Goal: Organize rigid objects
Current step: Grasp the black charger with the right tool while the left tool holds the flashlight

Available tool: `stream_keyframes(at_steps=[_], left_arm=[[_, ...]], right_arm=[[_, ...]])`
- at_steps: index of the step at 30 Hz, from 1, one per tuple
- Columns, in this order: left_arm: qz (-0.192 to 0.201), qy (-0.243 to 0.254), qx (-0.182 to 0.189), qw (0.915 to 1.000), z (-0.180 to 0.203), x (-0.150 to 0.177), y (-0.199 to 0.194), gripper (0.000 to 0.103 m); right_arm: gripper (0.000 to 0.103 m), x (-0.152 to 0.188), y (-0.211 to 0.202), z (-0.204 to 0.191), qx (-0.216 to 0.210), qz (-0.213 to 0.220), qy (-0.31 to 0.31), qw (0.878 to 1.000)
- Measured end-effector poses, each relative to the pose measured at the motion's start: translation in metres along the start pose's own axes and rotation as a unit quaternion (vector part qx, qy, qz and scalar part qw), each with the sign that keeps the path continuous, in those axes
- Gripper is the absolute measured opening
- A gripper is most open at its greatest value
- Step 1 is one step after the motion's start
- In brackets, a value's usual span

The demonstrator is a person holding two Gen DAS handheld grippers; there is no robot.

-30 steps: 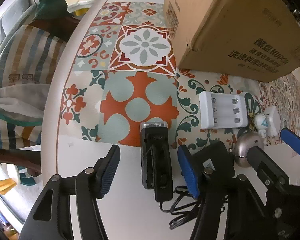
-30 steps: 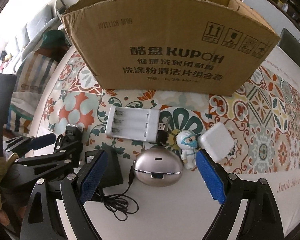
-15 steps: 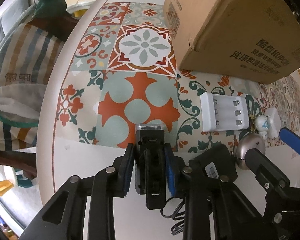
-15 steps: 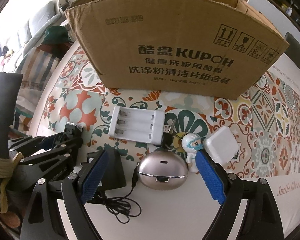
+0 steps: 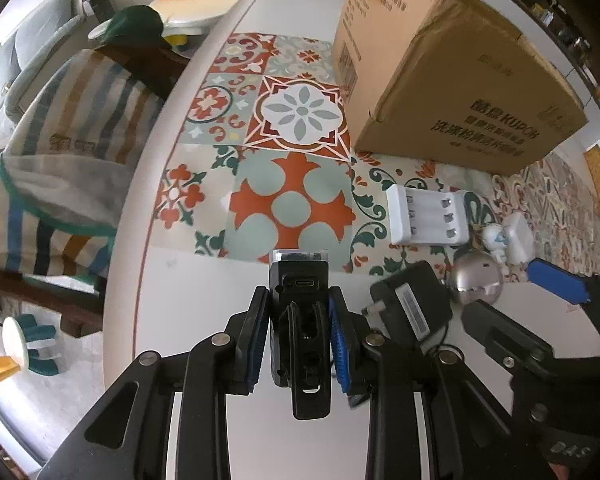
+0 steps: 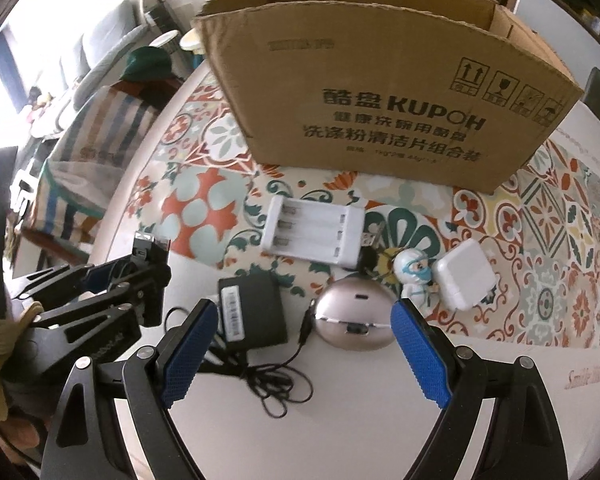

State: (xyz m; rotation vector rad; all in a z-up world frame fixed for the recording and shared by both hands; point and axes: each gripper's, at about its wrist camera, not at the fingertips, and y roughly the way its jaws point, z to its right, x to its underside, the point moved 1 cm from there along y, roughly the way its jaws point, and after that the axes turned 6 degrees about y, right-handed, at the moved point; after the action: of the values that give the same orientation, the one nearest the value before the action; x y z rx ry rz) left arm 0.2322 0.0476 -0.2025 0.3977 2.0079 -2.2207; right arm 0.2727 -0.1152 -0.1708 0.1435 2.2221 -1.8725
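My left gripper [image 5: 298, 320] is shut on a black clip-on device [image 5: 299, 280] with a USB-C port, held just above the table; it also shows in the right wrist view [image 6: 148, 252]. My right gripper [image 6: 300, 344] is open and empty, its jaws wide apart on either side of a silver oval case [image 6: 354, 316]. On the table lie a black power adapter [image 6: 252, 306] with a cable, a white battery charger [image 6: 314, 236], a small white figurine [image 6: 414, 276] and a white plug cube [image 6: 464, 274]. An open cardboard box [image 6: 380, 92] stands behind them.
A patterned tile mat [image 5: 296, 160] covers the table's middle. The white table edge [image 5: 120, 280] curves at the left, with a chair draped in striped cloth [image 5: 60, 160] beyond it. The black cable [image 6: 276, 380] is coiled on the bare white front strip.
My left gripper closed from wide open onto the black clip-on device and lifted it slightly. My right gripper stayed open and rose, so the box's open top now shows.
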Motion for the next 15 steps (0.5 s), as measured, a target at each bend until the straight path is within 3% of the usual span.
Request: stream_keyframes(at_steps=[4,15], left_arm=[[0.009,-0.006,-0.003,0.9999,-0.003,0.014,-0.015,0.029],[0.005,-0.021,0.003,0.9998,-0.004,0.02,-0.007,0.029]], right_arm=[[0.082,0.005,0.0,-0.008,-0.014,-0.011,-0.017,1.0],[0.063,0.008,0.022,-0.03,-0.044,-0.04,-0.079,0.995]])
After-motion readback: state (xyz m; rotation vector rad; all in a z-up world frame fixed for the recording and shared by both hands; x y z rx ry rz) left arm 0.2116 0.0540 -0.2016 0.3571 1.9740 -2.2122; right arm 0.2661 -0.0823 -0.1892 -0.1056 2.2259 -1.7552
